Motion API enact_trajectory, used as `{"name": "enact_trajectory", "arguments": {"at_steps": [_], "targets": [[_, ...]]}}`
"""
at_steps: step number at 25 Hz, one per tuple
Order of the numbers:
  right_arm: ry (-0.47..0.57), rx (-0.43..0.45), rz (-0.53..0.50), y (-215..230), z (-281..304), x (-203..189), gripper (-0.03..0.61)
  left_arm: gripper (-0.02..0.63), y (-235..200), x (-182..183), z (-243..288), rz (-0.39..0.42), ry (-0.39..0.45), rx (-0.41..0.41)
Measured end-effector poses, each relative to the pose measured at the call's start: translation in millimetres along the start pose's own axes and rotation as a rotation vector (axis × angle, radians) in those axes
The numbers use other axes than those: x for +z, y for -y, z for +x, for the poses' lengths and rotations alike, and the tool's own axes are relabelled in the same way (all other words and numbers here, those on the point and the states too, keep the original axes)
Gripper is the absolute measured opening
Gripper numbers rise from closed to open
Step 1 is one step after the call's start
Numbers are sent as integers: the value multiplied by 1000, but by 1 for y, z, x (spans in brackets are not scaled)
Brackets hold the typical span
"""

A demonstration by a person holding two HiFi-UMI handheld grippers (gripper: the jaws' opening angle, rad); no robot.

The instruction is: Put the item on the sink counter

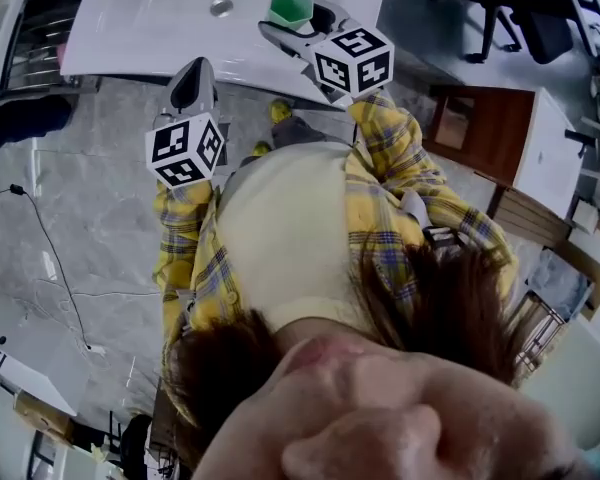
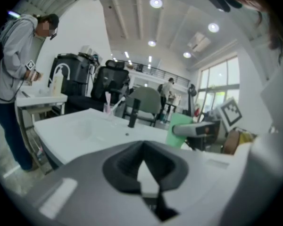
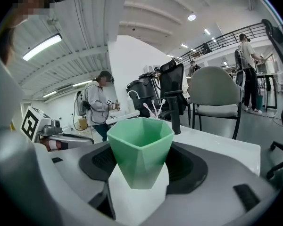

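Observation:
A faceted green cup (image 1: 291, 6) (image 3: 140, 149) sits upright between the jaws of my right gripper (image 1: 302, 26) (image 3: 139, 182), which is shut on it. The cup hangs over the near right part of the white sink counter (image 1: 130, 28) (image 3: 221, 145). My left gripper (image 1: 193, 80) (image 2: 145, 173) is lower and to the left, just off the counter's front edge (image 2: 80, 133), jaws together with nothing in them. From the left gripper view the green cup (image 2: 178, 130) shows at the right, in the other gripper.
A basin with a drain (image 1: 221, 7), a black faucet (image 2: 132, 113) (image 3: 175, 116) and a glass of toothbrushes (image 2: 108, 105) are on the counter. A person in a grey hoodie (image 2: 12, 74) stands at another sink. Office chairs (image 1: 520, 8) and a wooden cabinet (image 1: 480, 128) stand to the right.

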State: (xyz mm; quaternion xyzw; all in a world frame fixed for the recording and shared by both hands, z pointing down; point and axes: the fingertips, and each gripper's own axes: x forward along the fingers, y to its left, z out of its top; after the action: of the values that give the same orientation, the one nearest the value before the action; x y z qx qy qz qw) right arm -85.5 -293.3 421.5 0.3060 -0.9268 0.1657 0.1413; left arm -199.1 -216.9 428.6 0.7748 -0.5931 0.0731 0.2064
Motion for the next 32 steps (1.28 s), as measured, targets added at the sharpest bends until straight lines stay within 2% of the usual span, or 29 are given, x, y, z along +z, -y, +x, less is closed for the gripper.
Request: {"name": "enact_trajectory", "arguments": {"at_steps": [8, 23, 32], "targets": [[-14, -19, 15, 43, 19, 4, 307, 6, -11, 16, 43, 27, -17, 12], [-34, -143, -10, 127, 54, 3, 308, 6, -20, 10, 95, 27, -81, 42], [-53, -209, -93, 155, 72, 3, 308, 6, -21, 6, 113, 16, -99, 51]]}}
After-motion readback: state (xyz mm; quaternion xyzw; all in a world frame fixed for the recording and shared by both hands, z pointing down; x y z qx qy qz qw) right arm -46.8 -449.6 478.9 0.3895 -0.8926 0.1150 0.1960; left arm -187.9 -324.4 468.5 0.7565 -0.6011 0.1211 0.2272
